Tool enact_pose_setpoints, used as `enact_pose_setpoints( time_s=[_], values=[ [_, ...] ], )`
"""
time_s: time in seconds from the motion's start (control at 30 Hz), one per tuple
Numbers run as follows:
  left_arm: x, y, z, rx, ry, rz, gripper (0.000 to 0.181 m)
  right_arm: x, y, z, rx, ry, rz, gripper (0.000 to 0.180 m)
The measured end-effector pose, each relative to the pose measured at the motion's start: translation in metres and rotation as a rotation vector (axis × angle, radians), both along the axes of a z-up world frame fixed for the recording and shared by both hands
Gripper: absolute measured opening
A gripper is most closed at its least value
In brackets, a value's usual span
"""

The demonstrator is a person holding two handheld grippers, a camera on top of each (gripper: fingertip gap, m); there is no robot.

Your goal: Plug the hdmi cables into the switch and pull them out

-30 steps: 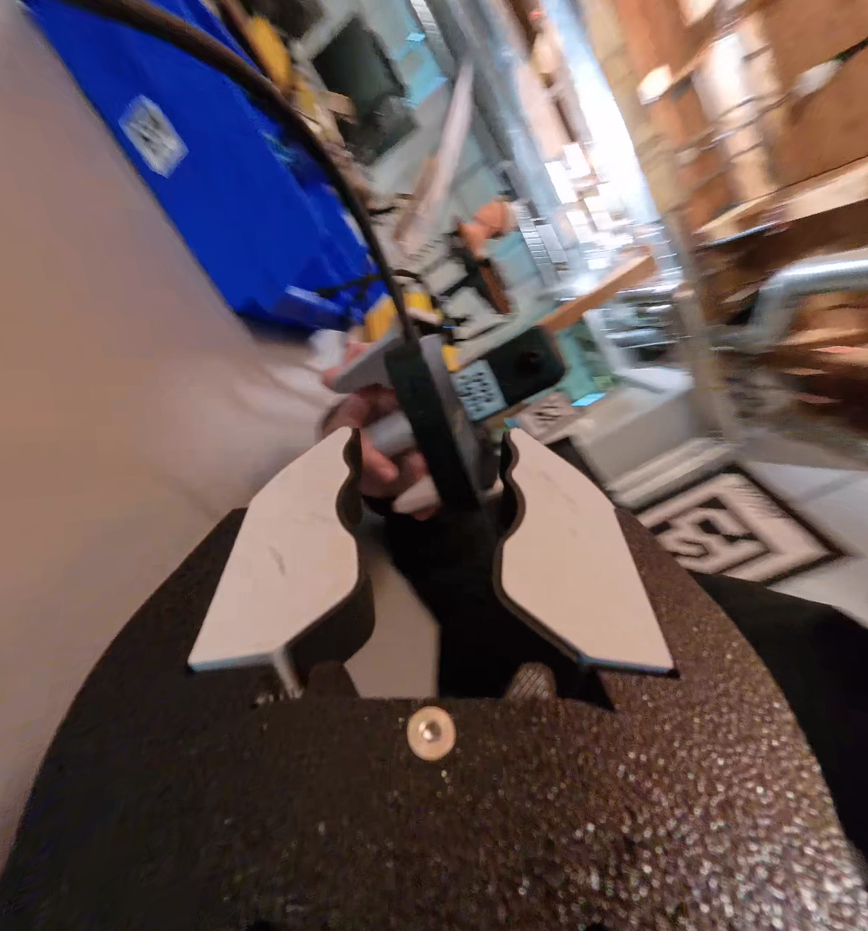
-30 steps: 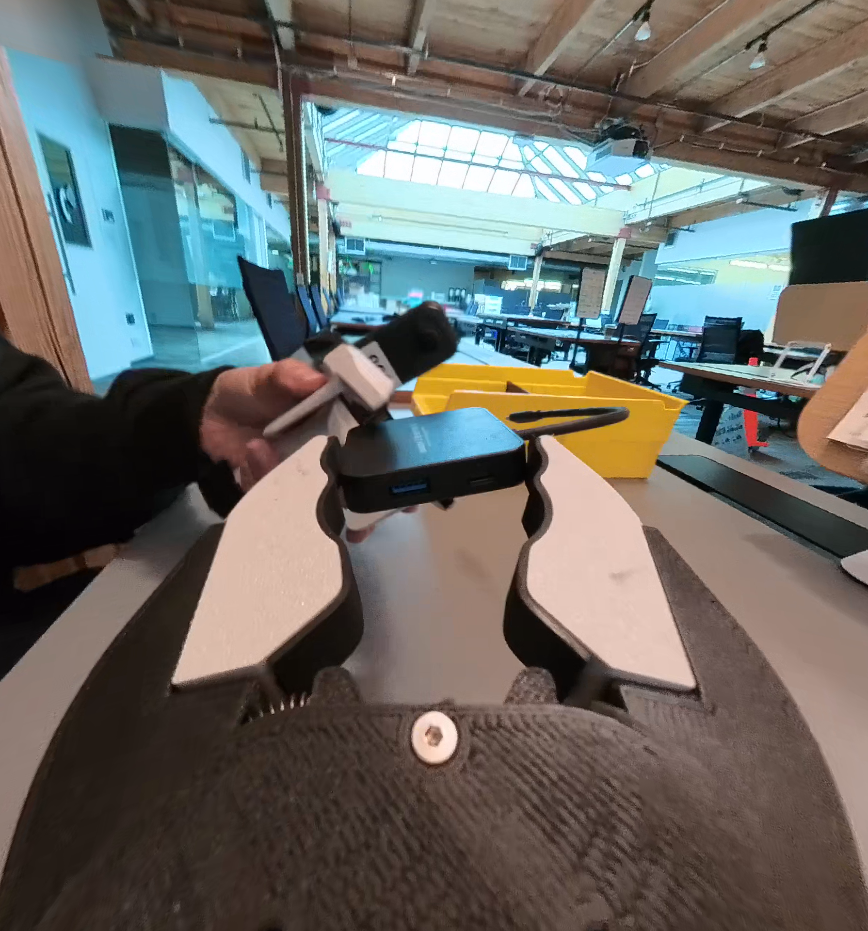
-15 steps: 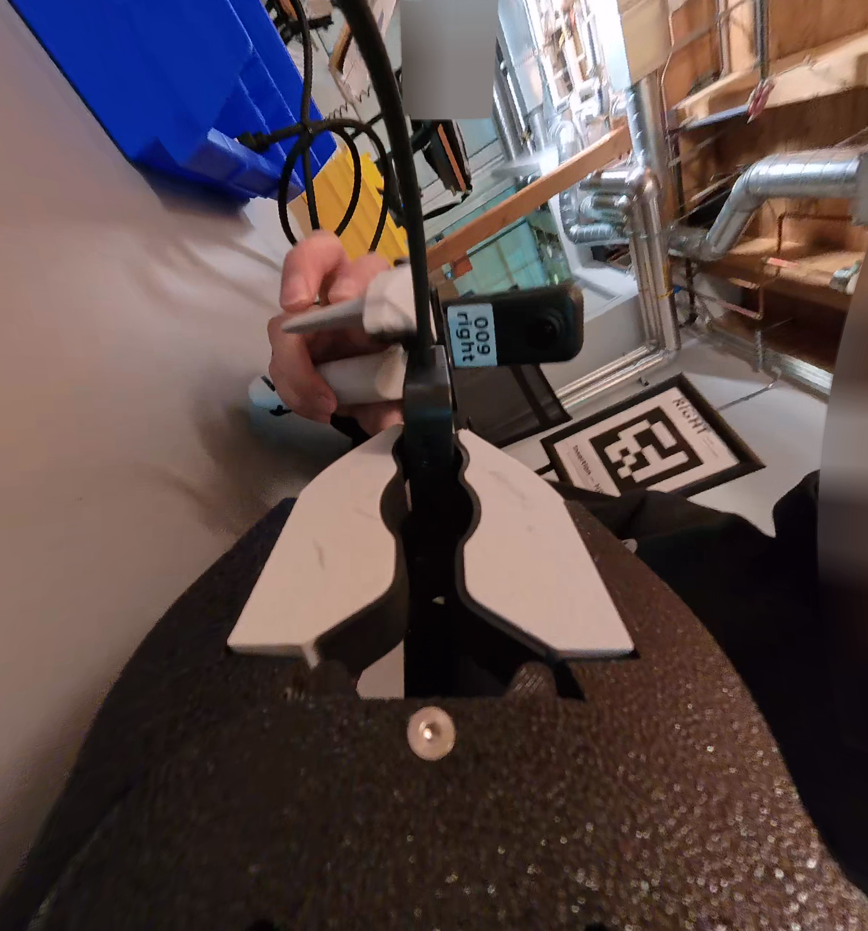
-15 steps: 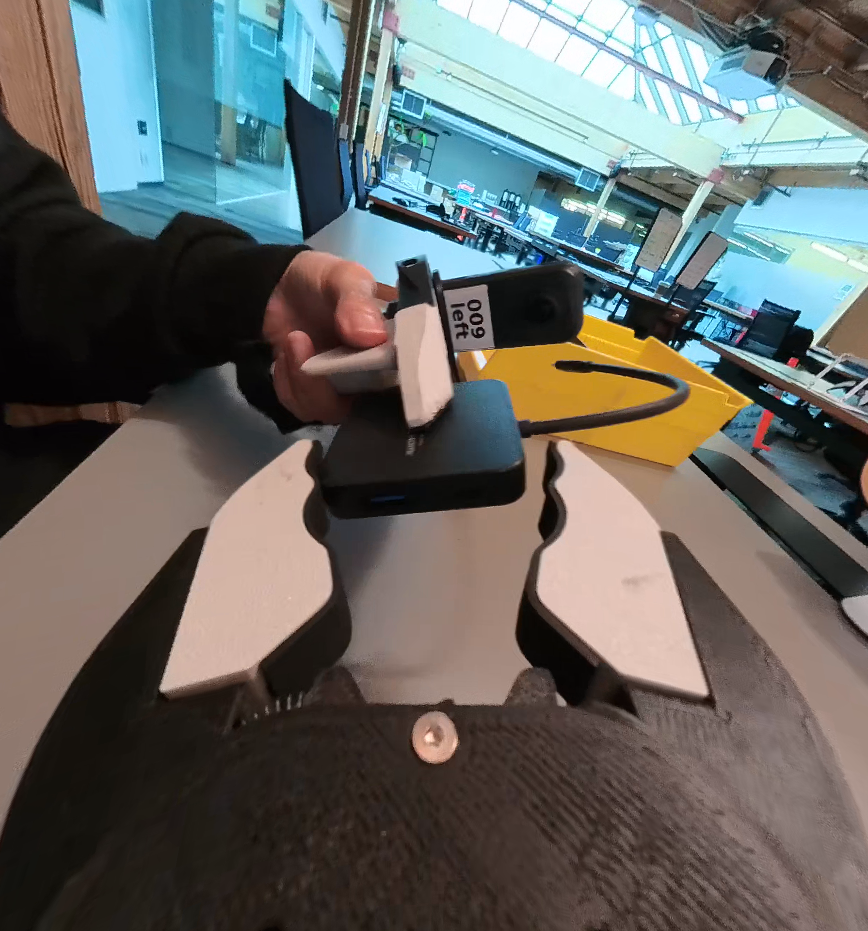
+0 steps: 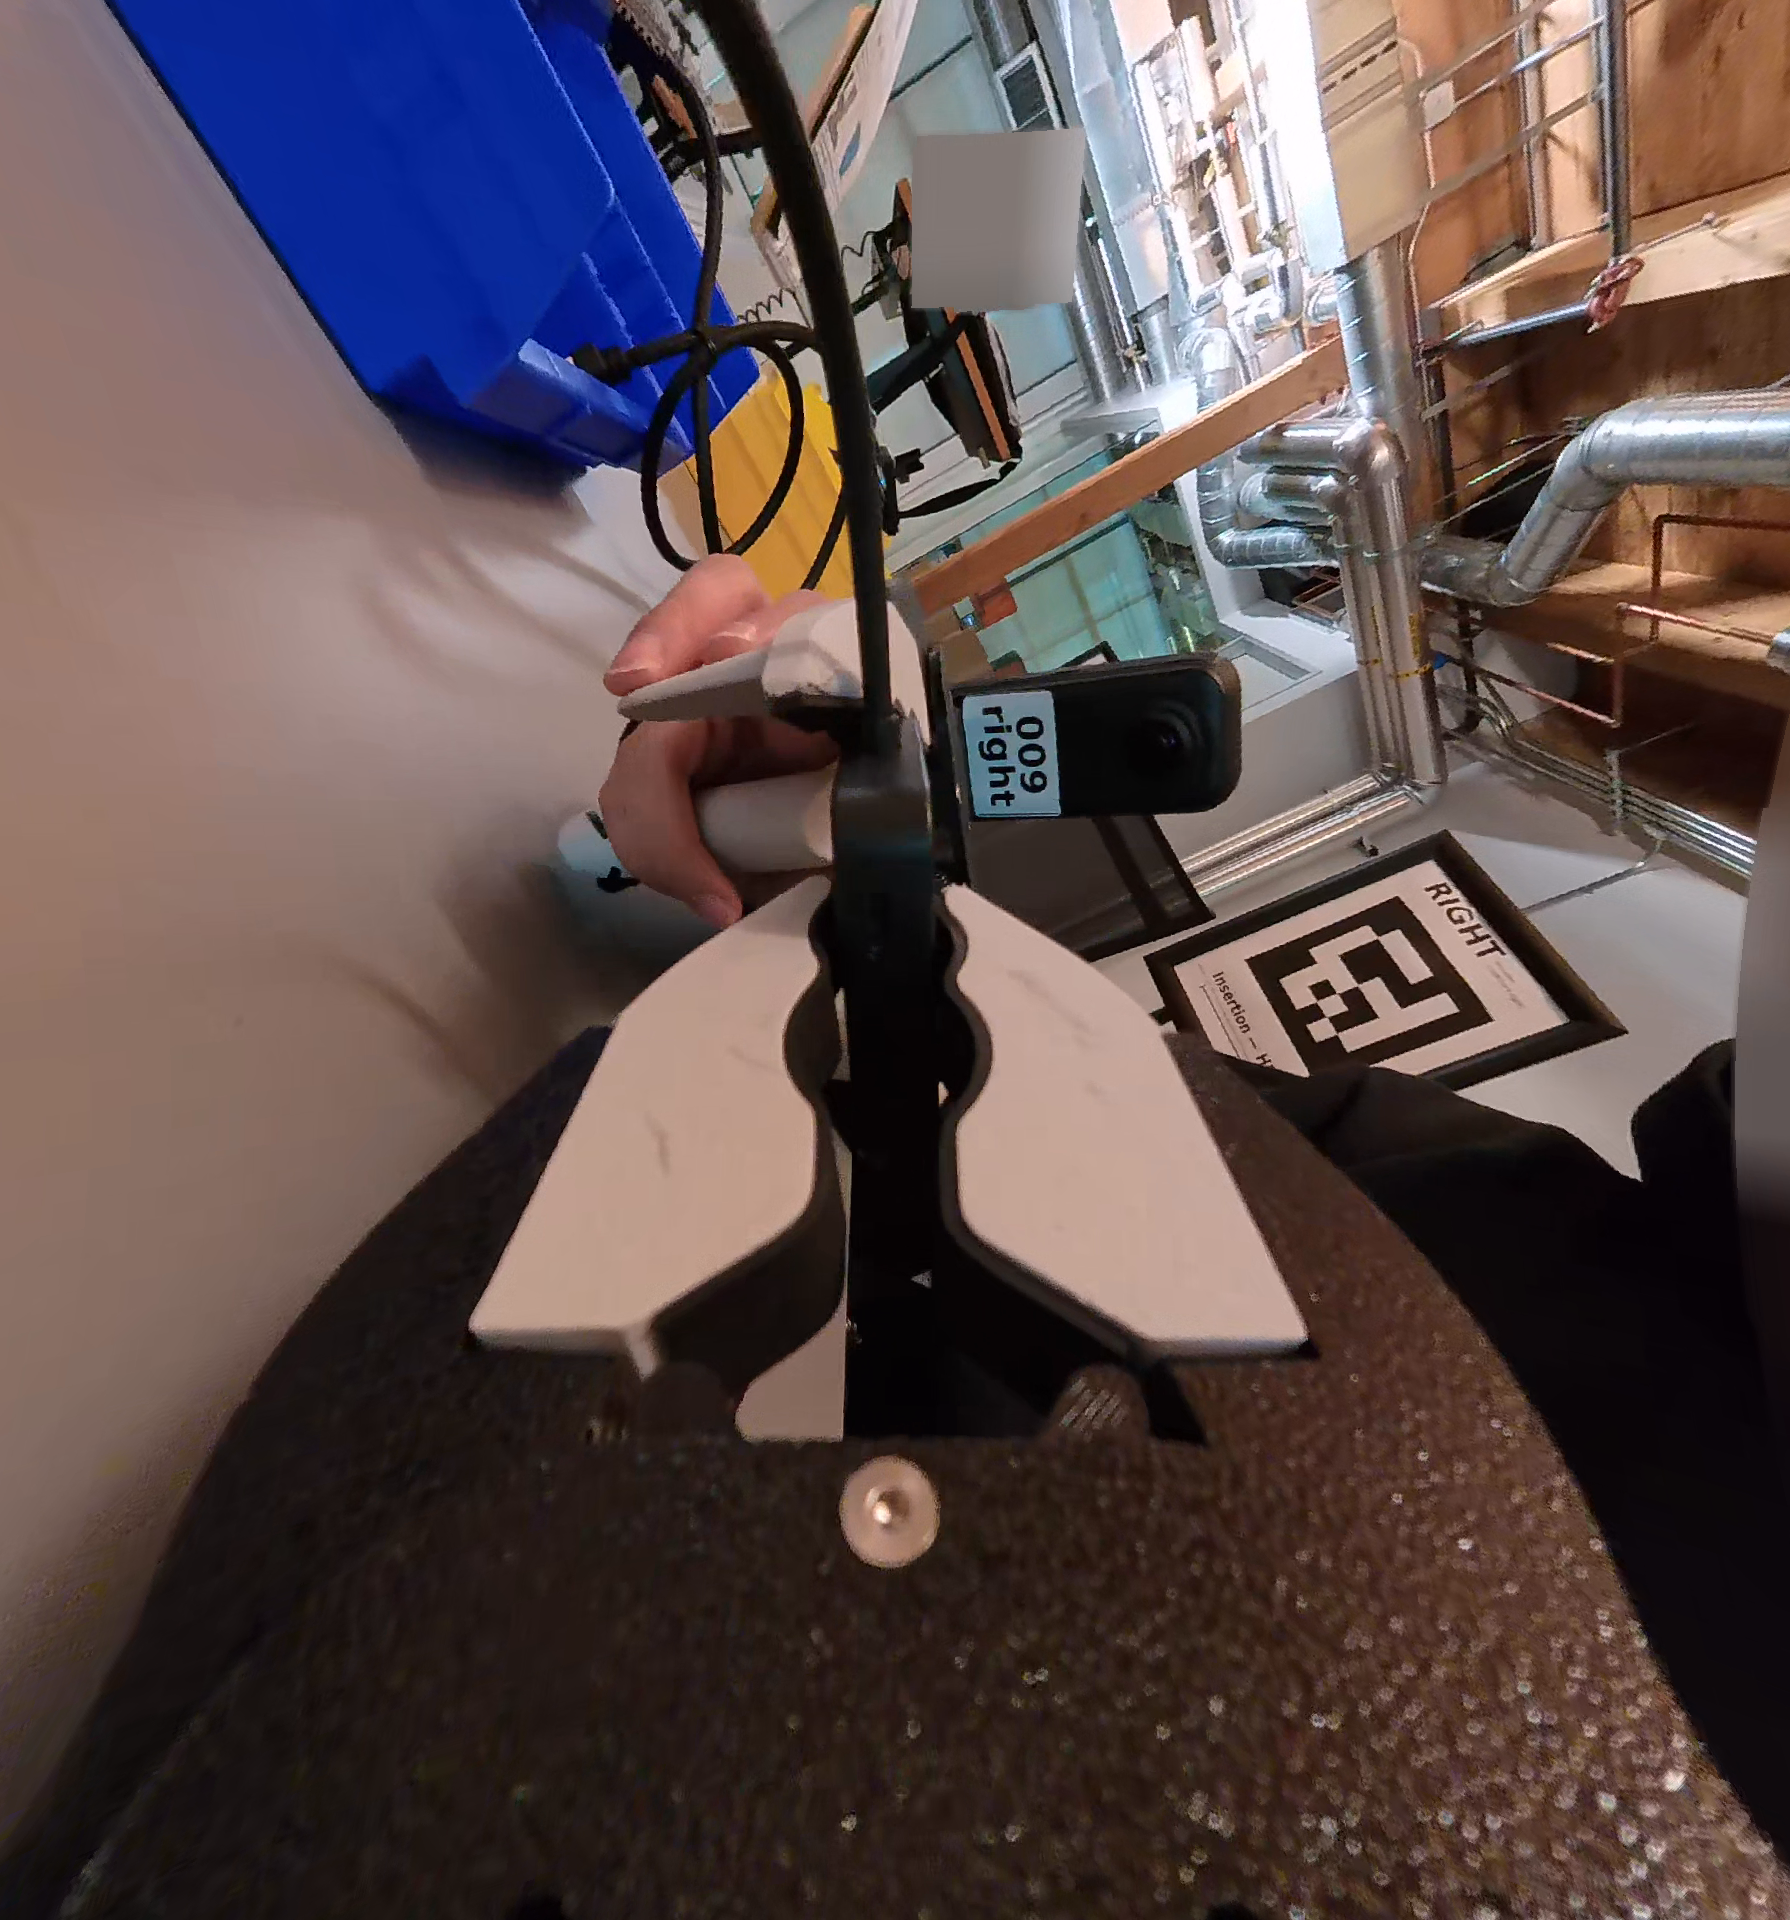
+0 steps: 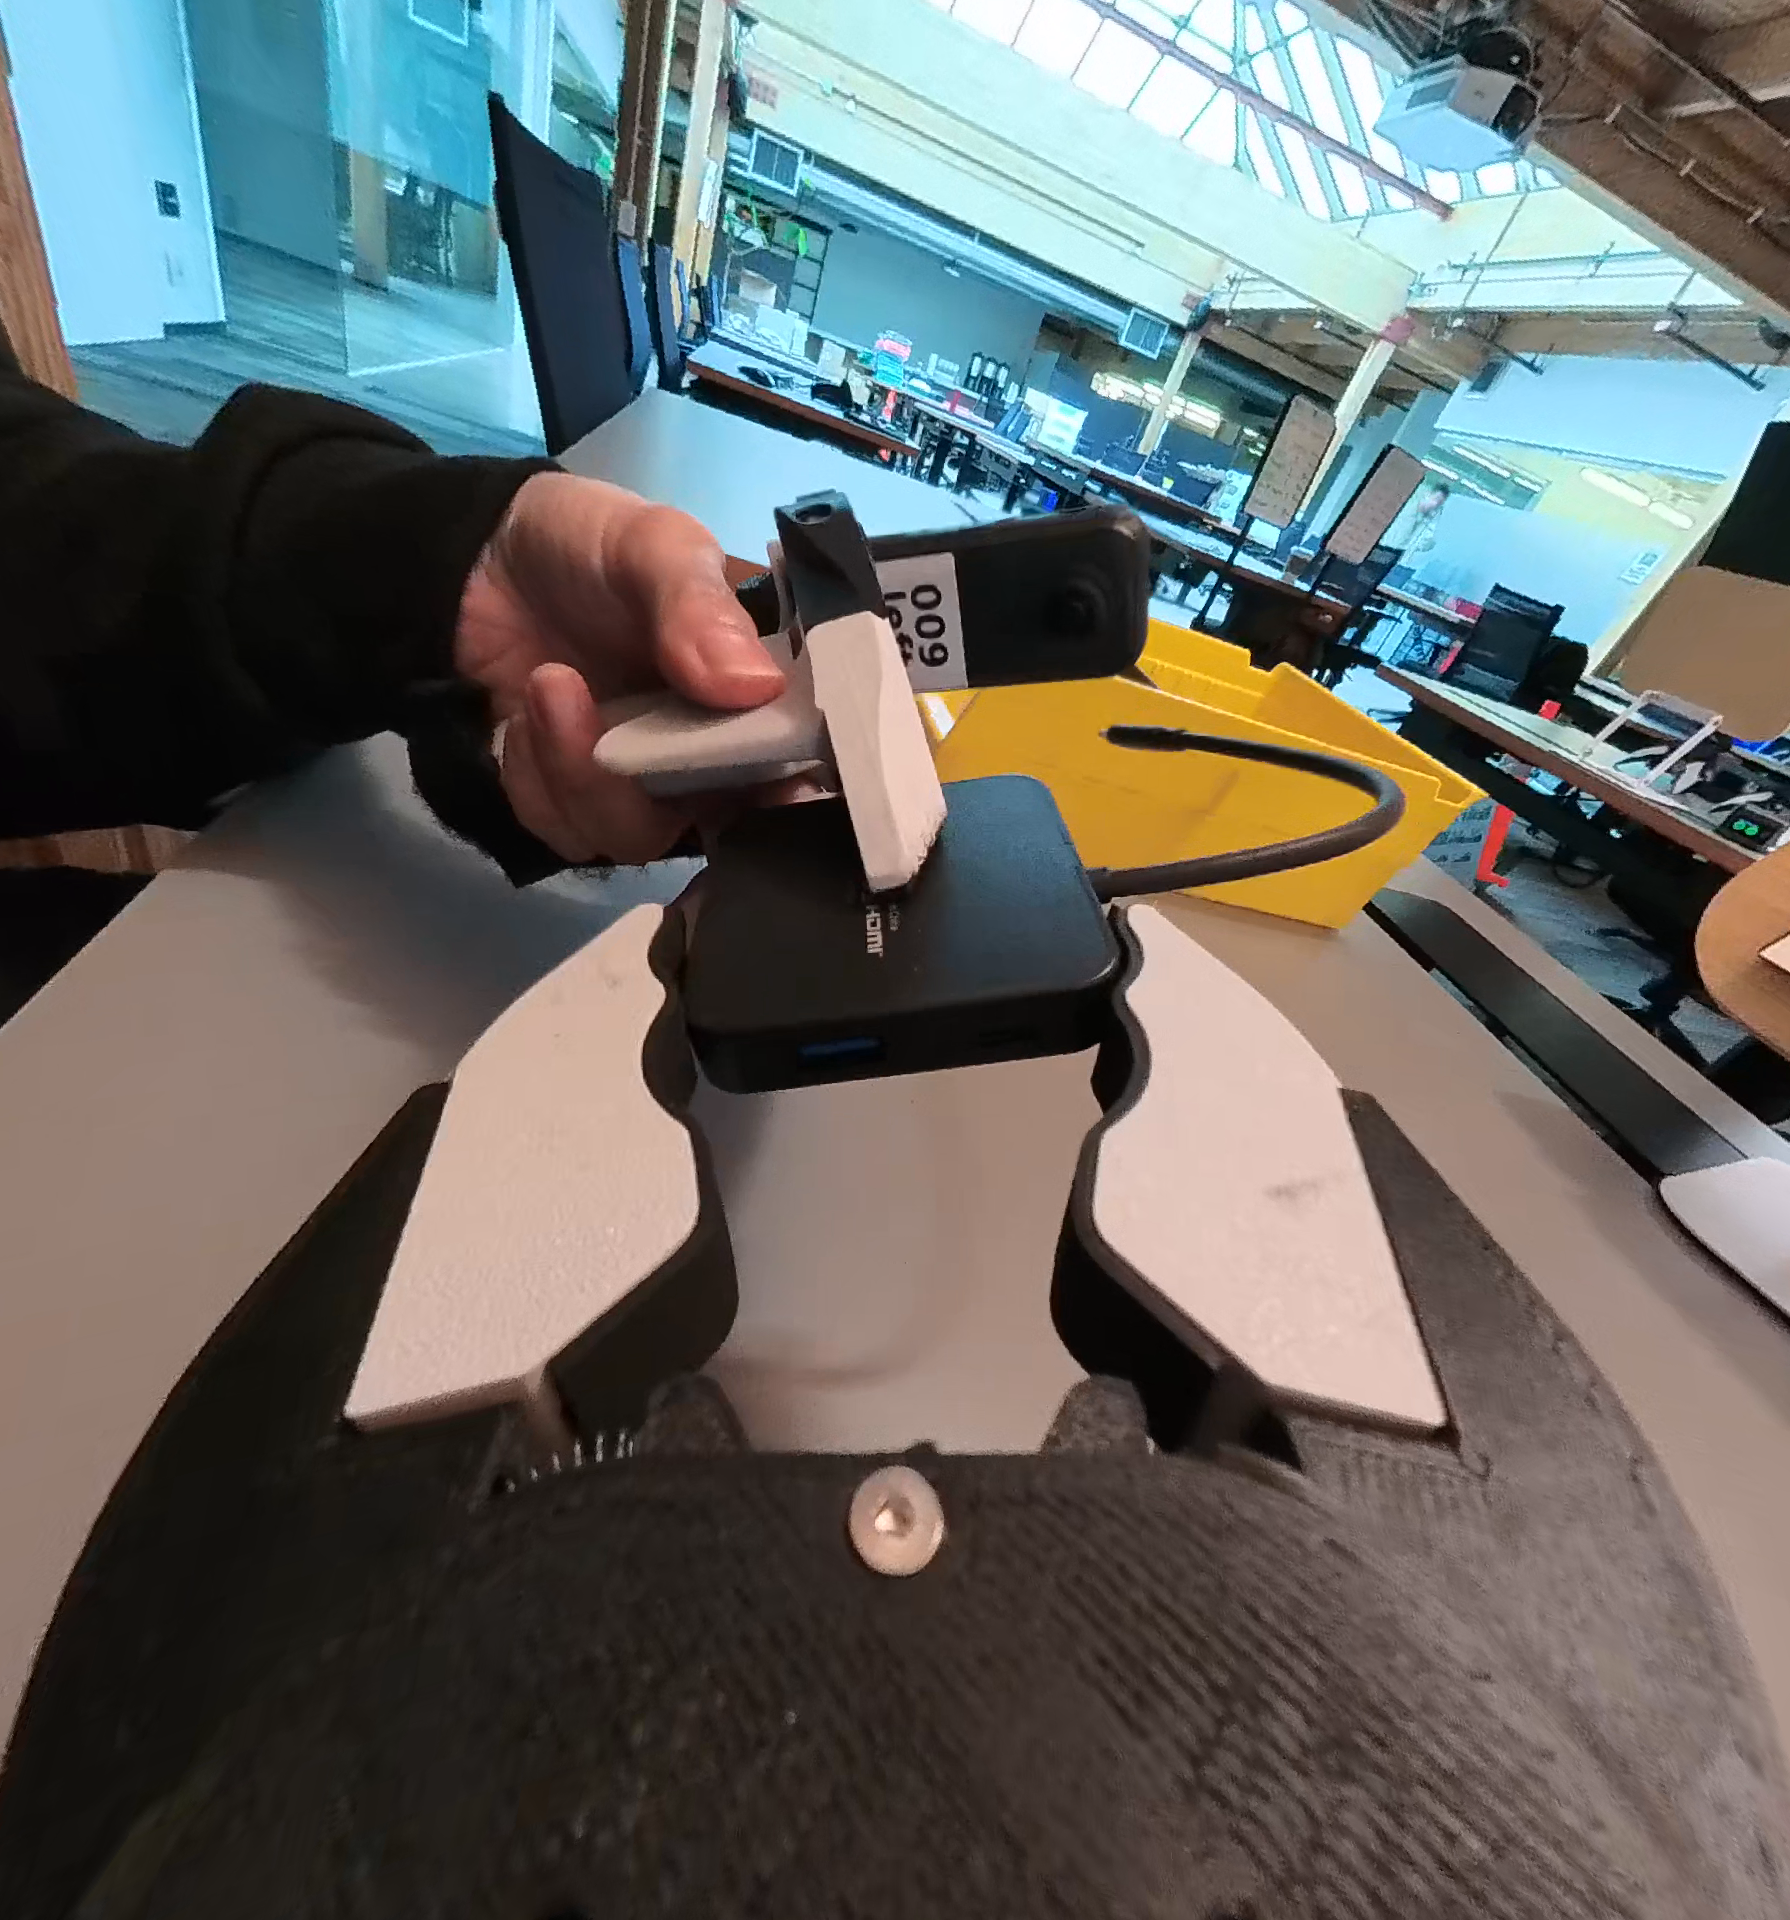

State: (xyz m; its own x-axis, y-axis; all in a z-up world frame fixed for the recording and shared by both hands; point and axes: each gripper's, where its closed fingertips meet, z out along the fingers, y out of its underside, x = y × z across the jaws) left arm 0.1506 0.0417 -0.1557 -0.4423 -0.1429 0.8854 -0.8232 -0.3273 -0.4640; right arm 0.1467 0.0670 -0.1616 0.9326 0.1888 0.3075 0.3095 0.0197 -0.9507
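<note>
The black switch (image 6: 995,914), a flat box with a short black pigtail cable (image 6: 1286,831), is held above the grey table (image 6: 247,987). My right gripper (image 6: 896,930) is shut on it, fingertips against its two side edges. My left gripper (image 5: 886,914) is shut on the same switch (image 5: 878,831), seen edge-on, pinching its flat faces. The pigtail cable (image 5: 829,312) runs up from it. The left gripper's white finger (image 6: 875,748) rests on top of the switch. The right gripper's camera body (image 5: 1109,738) shows just beyond. No plug sits in the switch's visible ports.
A yellow bin (image 6: 1234,790) stands behind the switch. A blue bin (image 5: 434,208) with looped black cables (image 5: 725,447) beside it is farther off. A framed marker card (image 5: 1390,987) lies on the table. A wooden board (image 6: 1784,935) sits at the right.
The left gripper came in and shut on the switch. The right jaws were open half a second ago and now press its sides again.
</note>
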Motion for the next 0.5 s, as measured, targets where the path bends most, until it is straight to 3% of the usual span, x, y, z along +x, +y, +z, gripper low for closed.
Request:
enact_pose_setpoints(
  time_s=[0.23, 0.3, 0.4, 0.5],
  values=[
    [0.009, 0.007, 0.003, -0.034, -0.006, 0.064, 0.015, 0.007, 0.006, -0.001, -0.024, 0.048, -0.059, 0.076],
    [0.014, 0.009, 0.008, -0.018, -0.061, 0.118, 0.019, 0.008, 0.007, 0.008, 0.020, 0.150, -0.054, 0.076],
    [0.022, 0.022, 0.018, 0.105, -0.211, 0.235, 0.026, 0.018, 0.002, 0.021, 0.081, 0.313, -0.038, 0.076],
    [0.024, 0.058, 0.036, 0.340, -0.404, 0.390, 0.028, 0.038, -0.013, 0.034, 0.160, 0.426, -0.048, 0.076]
  ],
)
